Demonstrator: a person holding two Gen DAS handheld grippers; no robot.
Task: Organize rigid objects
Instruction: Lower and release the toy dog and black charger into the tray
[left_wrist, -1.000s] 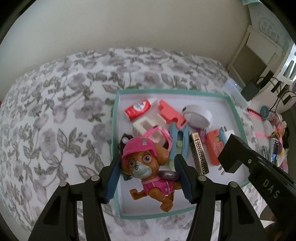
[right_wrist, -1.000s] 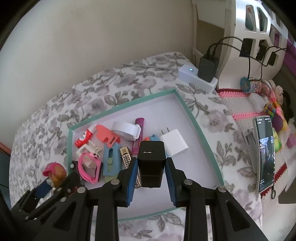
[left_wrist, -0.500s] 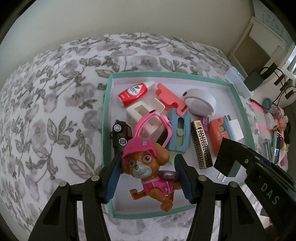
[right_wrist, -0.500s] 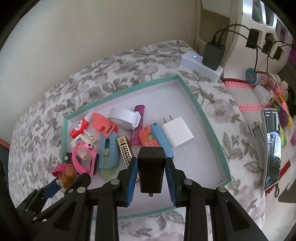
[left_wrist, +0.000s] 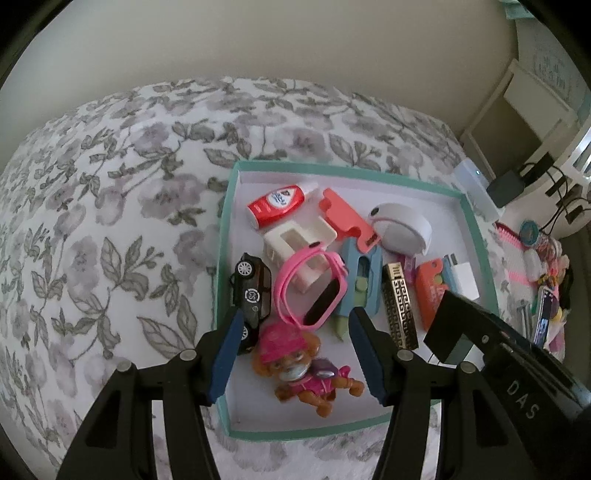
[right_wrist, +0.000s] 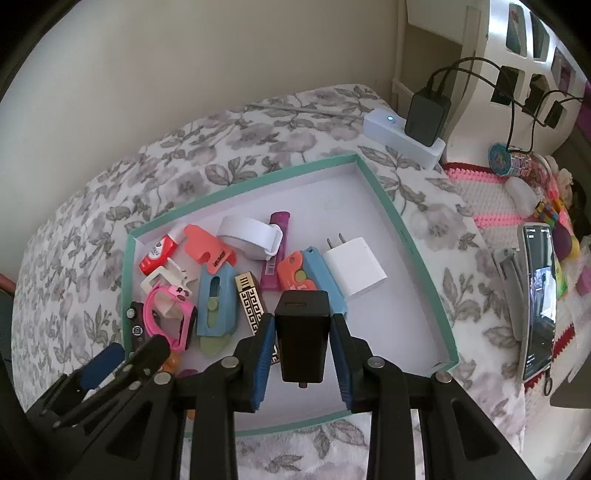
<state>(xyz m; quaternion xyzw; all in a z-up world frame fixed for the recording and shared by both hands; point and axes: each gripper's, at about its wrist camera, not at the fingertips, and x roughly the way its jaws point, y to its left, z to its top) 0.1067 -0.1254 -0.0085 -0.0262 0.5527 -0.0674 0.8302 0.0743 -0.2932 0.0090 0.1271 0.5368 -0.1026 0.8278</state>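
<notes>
Blue padding lines the 2 fingers of the left gripper (left_wrist: 293, 350), which stand apart with the brown plastic puppy figure in a pink helmet and suit (left_wrist: 301, 367) lying loose between and just below them on the white floor of the shallow teal-rimmed cardboard box (left_wrist: 476, 236). Right gripper (right_wrist: 303, 356) clamps a black rectangular plug-in charger block (right_wrist: 302, 339) between its blue pads, above the box floor. Beyond the left fingertips lie a black toy car (left_wrist: 251, 291) and a pink plastic wristwatch (left_wrist: 314, 288); beyond the right fingertips lies a white wall charger cube (right_wrist: 354, 271).
</notes>
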